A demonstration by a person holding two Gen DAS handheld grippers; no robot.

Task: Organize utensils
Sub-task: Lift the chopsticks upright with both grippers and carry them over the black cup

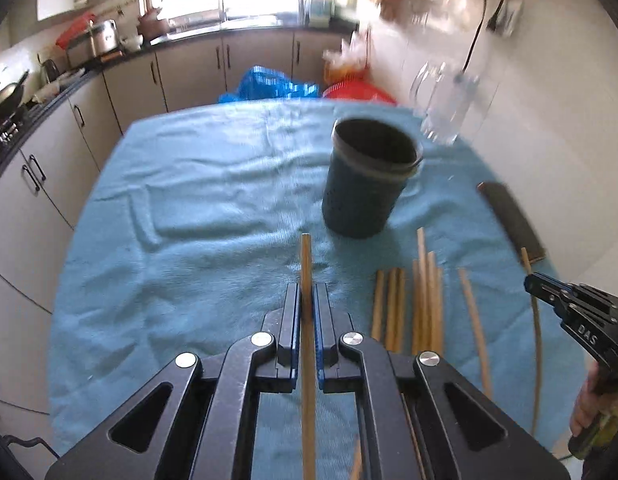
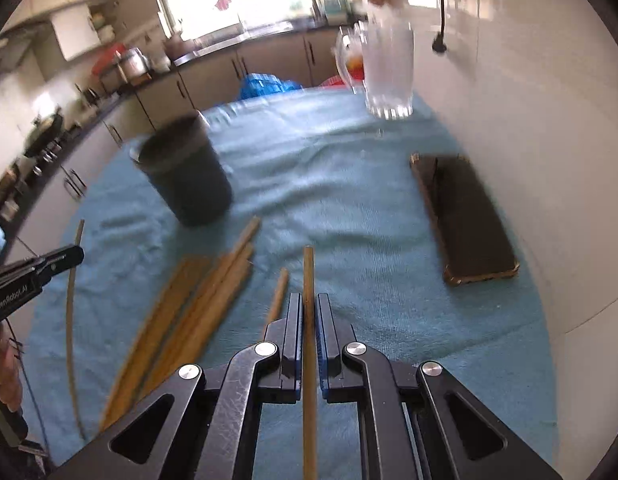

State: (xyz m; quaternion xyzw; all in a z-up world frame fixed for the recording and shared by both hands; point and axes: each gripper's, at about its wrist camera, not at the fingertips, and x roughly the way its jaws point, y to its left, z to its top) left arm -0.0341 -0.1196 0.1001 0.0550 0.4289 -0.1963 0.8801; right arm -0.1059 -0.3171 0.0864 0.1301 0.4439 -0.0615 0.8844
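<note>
My left gripper (image 1: 307,294) is shut on one wooden chopstick (image 1: 306,256) that points toward the dark round utensil holder (image 1: 369,180) standing upright just ahead and to the right. My right gripper (image 2: 308,304) is shut on another wooden chopstick (image 2: 308,272). Several loose chopsticks (image 1: 421,304) lie on the blue towel (image 1: 197,200) between the two grippers; they also show in the right wrist view (image 2: 197,304). The holder (image 2: 185,172) is ahead left of the right gripper. The right gripper appears at the right edge of the left wrist view (image 1: 545,284), the left gripper at the left edge of the right wrist view (image 2: 65,258).
A dark flat rectangular block (image 2: 465,216) lies by the white wall on the right. A clear glass mug (image 2: 385,72) stands at the table's far right corner. Blue and red bags (image 1: 269,84) lie beyond the far edge. Kitchen counters and cabinets (image 1: 49,152) run along the left.
</note>
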